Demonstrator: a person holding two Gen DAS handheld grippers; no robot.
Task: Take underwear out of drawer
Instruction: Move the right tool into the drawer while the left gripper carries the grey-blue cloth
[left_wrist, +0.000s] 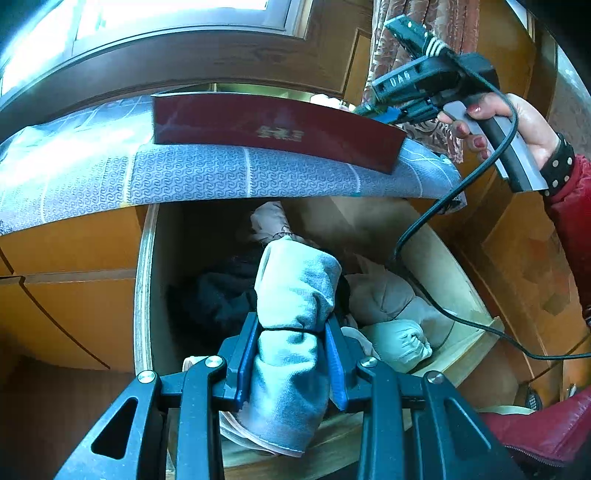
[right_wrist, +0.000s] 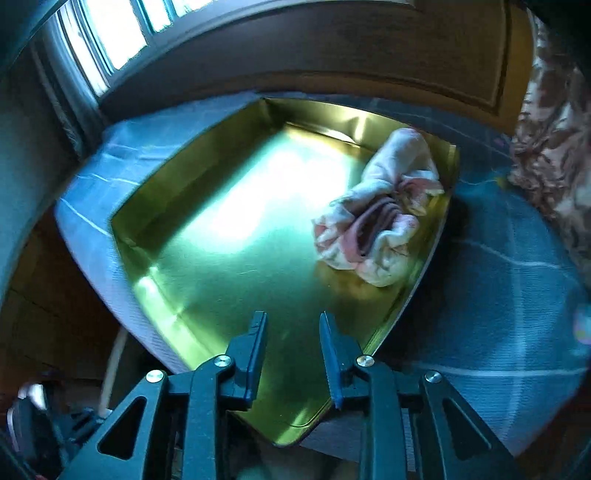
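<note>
The left gripper (left_wrist: 293, 354) pinches a light blue underwear (left_wrist: 295, 295) above the open drawer (left_wrist: 436, 258). The right gripper (right_wrist: 293, 354), spread and empty, hovers over a gold tray (right_wrist: 207, 266) holding a pink garment (right_wrist: 380, 218).

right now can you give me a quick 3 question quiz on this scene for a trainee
1. True or false: the left gripper is shut on a light blue rolled underwear.
2. What lies in the gold tray under the right gripper?
A. a black garment
B. a white and pink garment
C. nothing
3. Fill in: the right gripper's jaws stand ____.

Key:
1. True; it is clamped above the open drawer.
2. B, the white and pink garment near the tray's right wall.
3. Open, holding nothing.
</note>
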